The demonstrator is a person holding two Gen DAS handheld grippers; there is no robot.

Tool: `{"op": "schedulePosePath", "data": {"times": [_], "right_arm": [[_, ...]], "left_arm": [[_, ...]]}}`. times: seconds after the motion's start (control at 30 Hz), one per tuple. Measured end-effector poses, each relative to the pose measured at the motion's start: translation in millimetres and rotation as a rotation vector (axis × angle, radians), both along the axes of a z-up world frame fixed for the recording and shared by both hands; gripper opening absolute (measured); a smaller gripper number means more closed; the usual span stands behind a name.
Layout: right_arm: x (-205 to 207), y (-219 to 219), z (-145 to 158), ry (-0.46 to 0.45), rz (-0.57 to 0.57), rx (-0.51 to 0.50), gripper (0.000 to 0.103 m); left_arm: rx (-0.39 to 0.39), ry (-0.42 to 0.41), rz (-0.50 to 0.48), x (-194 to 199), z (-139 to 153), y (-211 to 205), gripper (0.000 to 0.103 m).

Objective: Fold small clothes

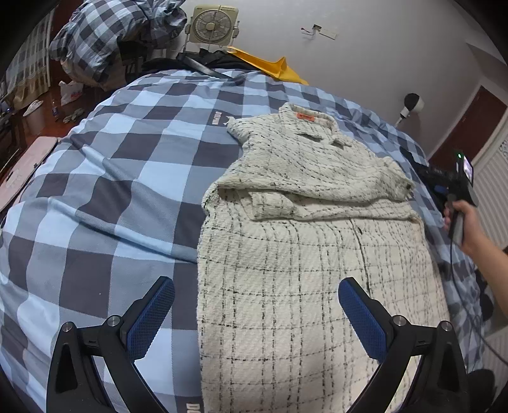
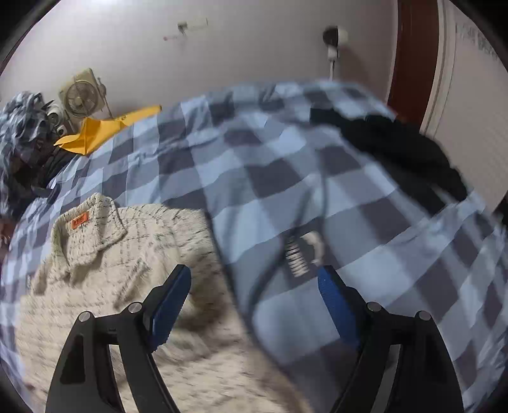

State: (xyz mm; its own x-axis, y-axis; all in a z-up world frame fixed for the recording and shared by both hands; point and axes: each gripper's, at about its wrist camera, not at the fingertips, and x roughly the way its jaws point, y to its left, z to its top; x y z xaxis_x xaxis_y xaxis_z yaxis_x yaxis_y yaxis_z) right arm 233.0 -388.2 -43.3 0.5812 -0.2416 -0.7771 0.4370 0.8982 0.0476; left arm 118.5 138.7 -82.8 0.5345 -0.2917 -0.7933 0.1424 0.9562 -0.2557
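Observation:
A cream knit garment (image 1: 301,222) with thin black checks and an orange collar label (image 1: 305,117) lies flat on the bed, its sleeves folded across the chest. My left gripper (image 1: 255,314) hovers open over its lower left edge, one finger above the bedspread and the other above the cloth, and holds nothing. In the blurred right wrist view my right gripper (image 2: 254,286) stands open and empty at the right edge of the garment (image 2: 104,273). In the left wrist view a person's hand (image 1: 466,222) holds the right gripper (image 1: 427,174) beside the right sleeve.
The bed wears a blue and grey checked cover (image 1: 127,178). A black garment (image 2: 412,152) lies at its far right, with a cable (image 2: 320,203) trailing over the cover. A yellow cloth (image 1: 273,68), a fan (image 1: 211,23) and a checked bundle (image 1: 111,35) sit at the head end.

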Motion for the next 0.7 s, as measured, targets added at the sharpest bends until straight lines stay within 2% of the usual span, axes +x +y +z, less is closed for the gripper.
{"op": "schedulePosePath", "data": {"times": [0.07, 0.17, 0.3, 0.37, 0.43, 0.47, 0.5, 0.53, 0.6, 0.63, 0.7], "right_arm": [[-3, 6, -13, 0.026, 0.144, 0.026, 0.080], [14, 28, -40, 0.173, 0.320, -0.012, 0.080], [30, 59, -57, 0.244, 0.432, -0.082, 0.080], [47, 79, -73, 0.337, 0.461, -0.174, 0.080], [56, 97, -80, 0.371, 0.500, -0.266, 0.079], [60, 105, -79, 0.354, 0.527, -0.293, 0.069], [60, 108, -76, 0.342, 0.546, -0.282, 0.053], [62, 109, -74, 0.339, 0.577, -0.236, 0.024], [64, 109, -71, 0.370, 0.586, -0.221, 0.022], [63, 108, -64, 0.367, 0.598, -0.215, 0.017], [60, 97, -40, 0.341, 0.600, -0.117, 0.015]], "left_arm": [[-0.002, -0.003, 0.002, 0, 1, 0, 0.103], [0.003, -0.003, 0.000, 0, 1, -1, 0.103], [0.022, 0.005, -0.009, 0, -3, -4, 0.103], [0.025, 0.010, -0.005, 1, -4, -3, 0.103], [0.020, 0.014, 0.002, 2, -5, -1, 0.103], [0.017, 0.015, 0.004, 2, -5, 0, 0.103], [0.015, 0.016, 0.005, 3, -5, 0, 0.103], [0.015, 0.015, 0.006, 3, -5, 0, 0.103], [0.015, 0.010, 0.006, 2, -3, 0, 0.103], [0.014, 0.006, 0.006, 1, -2, 1, 0.103], [0.013, 0.000, 0.007, -1, 0, 1, 0.103]]}}
